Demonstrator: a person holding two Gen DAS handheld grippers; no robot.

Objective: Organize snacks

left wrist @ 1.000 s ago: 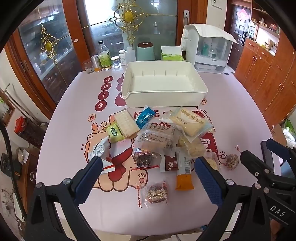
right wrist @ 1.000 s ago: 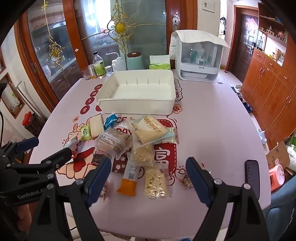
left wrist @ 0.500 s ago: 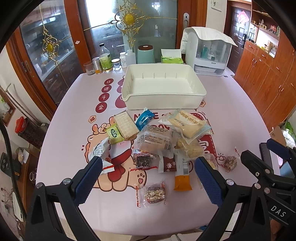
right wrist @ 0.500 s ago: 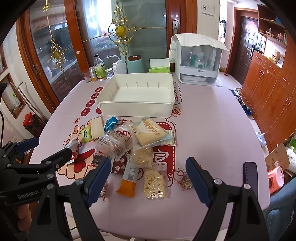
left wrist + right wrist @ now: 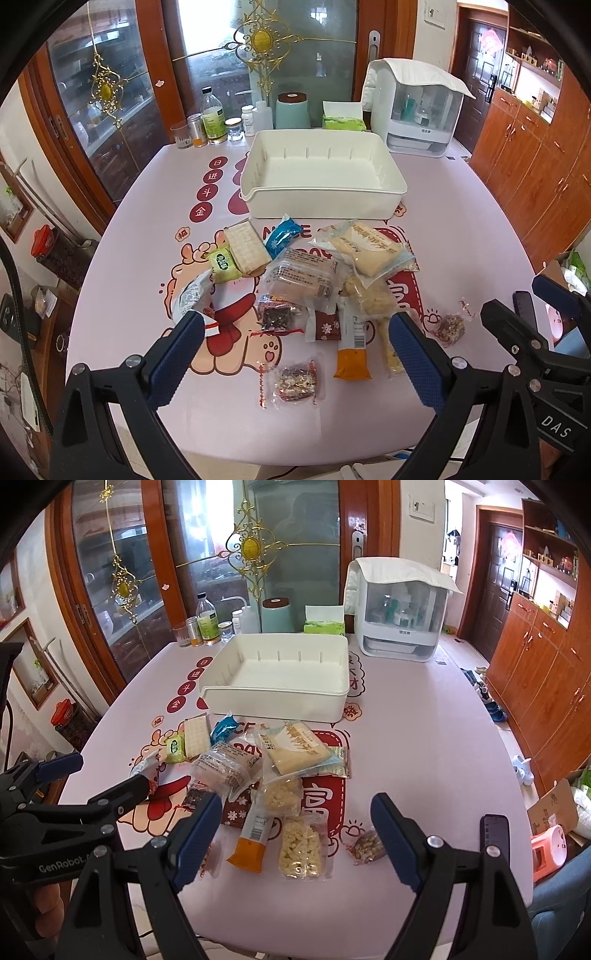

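Several wrapped snacks lie in a loose pile (image 5: 306, 280) on the pink table, in front of an empty white bin (image 5: 321, 177); the pile (image 5: 258, 771) and bin (image 5: 280, 672) also show in the right wrist view. An orange-ended bar (image 5: 352, 350) and a small nut pack (image 5: 295, 382) lie nearest. A round nut ball (image 5: 450, 326) lies apart at the right. My left gripper (image 5: 295, 362) is open and empty above the near table edge. My right gripper (image 5: 291, 834) is open and empty, over the orange-ended bar (image 5: 251, 842) and a puffed-rice pack (image 5: 299, 845).
Bottles and jars (image 5: 214, 125), a teal canister (image 5: 293, 110), a tissue box (image 5: 343, 118) and a white appliance (image 5: 413, 110) stand along the table's far edge. Wooden cabinets (image 5: 543, 672) line the right wall. A phone (image 5: 495, 834) is mounted on the right gripper.
Both grippers have risen and tilted up slightly, so the table sits lower in view. Both stay open; no snack has moved.
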